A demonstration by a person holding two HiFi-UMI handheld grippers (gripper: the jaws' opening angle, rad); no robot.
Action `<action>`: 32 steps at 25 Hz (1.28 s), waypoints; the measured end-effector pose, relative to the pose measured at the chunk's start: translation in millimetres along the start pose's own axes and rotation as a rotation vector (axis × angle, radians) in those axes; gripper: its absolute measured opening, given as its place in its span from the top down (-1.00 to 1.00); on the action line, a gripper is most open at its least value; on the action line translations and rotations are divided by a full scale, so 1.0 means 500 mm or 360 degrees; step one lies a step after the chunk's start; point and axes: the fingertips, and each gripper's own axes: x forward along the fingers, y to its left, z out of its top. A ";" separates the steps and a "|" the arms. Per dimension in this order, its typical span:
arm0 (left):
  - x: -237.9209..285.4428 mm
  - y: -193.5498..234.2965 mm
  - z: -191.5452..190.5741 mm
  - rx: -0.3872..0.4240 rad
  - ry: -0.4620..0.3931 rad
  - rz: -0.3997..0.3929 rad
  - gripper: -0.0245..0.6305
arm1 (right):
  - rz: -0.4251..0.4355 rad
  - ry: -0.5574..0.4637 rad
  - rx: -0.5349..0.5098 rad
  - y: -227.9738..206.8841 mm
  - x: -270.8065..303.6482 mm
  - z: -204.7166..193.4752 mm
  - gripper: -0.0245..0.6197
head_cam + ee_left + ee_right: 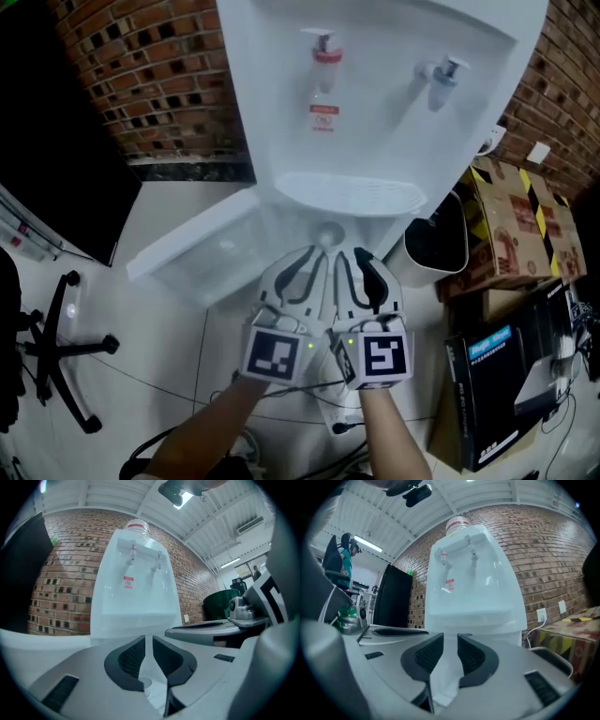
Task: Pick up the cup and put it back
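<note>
A small white cup (327, 234) stands in the open lower compartment of the white water dispenser (375, 94), just ahead of both grippers. In the left gripper view the cup (146, 685) shows small and low beyond the jaws. My left gripper (307, 255) (148, 641) points at the compartment with its jaws nearly together and nothing in them. My right gripper (353, 255) (450, 639) is close beside it on the right. Its jaws stand a little apart, and only the white dispenser (468, 588) shows through the gap. Neither gripper touches the cup.
The compartment's door (197, 248) hangs open to the left. A black bin (438, 239) and cardboard boxes (516, 225) stand right of the dispenser. A chair base (56, 347) is at the left, with a brick wall (150, 66) behind. Cables lie on the floor near my arms.
</note>
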 end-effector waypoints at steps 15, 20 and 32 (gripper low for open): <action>0.028 0.047 -0.246 -0.0063 0.0002 0.0099 0.84 | -0.0149 0.0036 0.0050 -0.084 0.163 -0.331 -0.10; 0.026 0.041 -0.296 -0.0096 0.0066 0.0088 0.84 | -0.0203 0.0047 0.0082 -0.105 0.219 -0.404 -0.28; 0.004 0.075 -0.334 -0.0115 0.0126 0.0101 0.84 | -0.0271 0.0195 -0.0002 -0.136 0.323 -0.498 -0.44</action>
